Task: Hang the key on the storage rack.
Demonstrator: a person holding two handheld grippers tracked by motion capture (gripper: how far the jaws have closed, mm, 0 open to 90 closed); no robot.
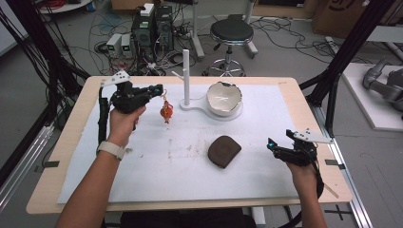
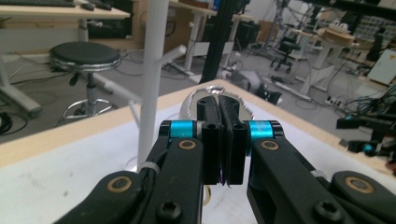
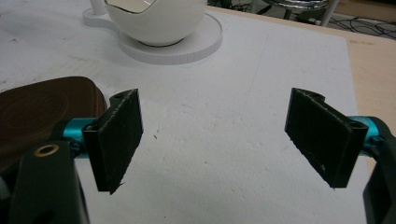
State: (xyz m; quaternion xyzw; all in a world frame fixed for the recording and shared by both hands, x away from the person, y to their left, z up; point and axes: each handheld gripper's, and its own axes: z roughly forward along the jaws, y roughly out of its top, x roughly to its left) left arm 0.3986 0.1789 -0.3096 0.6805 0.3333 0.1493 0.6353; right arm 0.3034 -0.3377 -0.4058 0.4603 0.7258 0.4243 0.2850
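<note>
A small red-orange ornament (image 1: 166, 111) dangles on a thin loop from the tip of my left gripper (image 1: 159, 89), held up above the white mat. In the left gripper view the jaws of the left gripper (image 2: 219, 100) are pressed together; the ornament hangs below them, hidden. Just right of the ornament rises a white pole (image 1: 186, 76) with a side peg (image 2: 173, 53). My right gripper (image 1: 271, 145) rests low at the mat's right side; its jaws stand wide apart with nothing between them (image 3: 215, 126).
The pole's base joins a round dish holding a white bowl with a chipped rim (image 1: 224, 97). A dark brown rounded pouch (image 1: 224, 151) lies on the mat (image 1: 157, 175), left of the right gripper. A stool (image 1: 231, 33) and cables are beyond the table.
</note>
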